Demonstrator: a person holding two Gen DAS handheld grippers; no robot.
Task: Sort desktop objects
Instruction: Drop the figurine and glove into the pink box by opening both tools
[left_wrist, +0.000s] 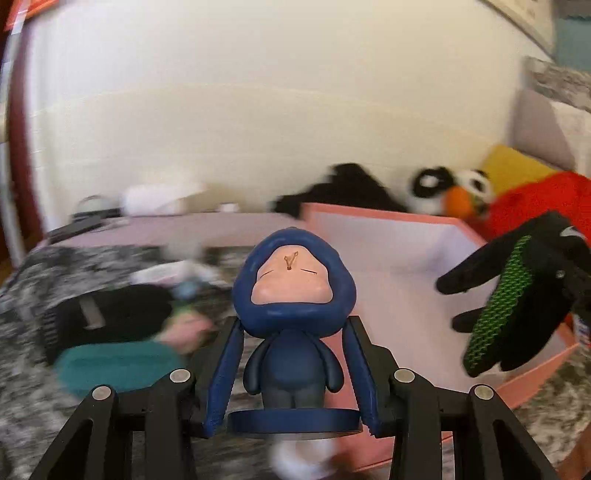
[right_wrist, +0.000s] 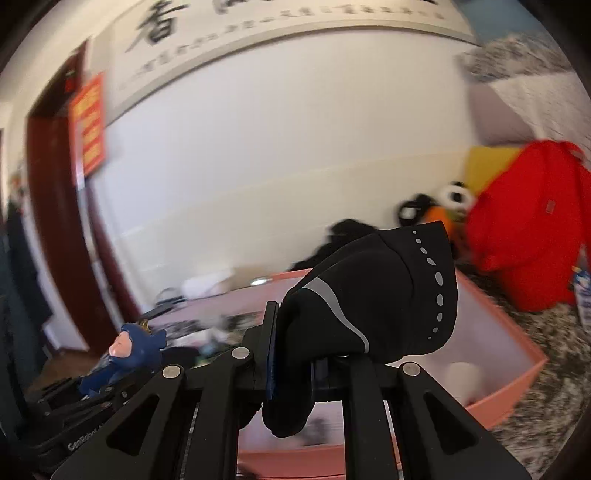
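Your left gripper (left_wrist: 293, 373) has black angular linkage arms with round silver pivot pins and ribbed dark blue finger pads (left_wrist: 225, 373). Your right gripper (right_wrist: 295, 369) is the same black build with silver pins, triangular cutouts and a blue pad; the left one's body bears white "GenRobot" lettering.

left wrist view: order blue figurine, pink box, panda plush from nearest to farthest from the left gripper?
1. blue figurine: held between the left gripper fingers, centre.
2. pink box: just behind, to the right.
3. panda plush: beyond the box, by the wall, right.
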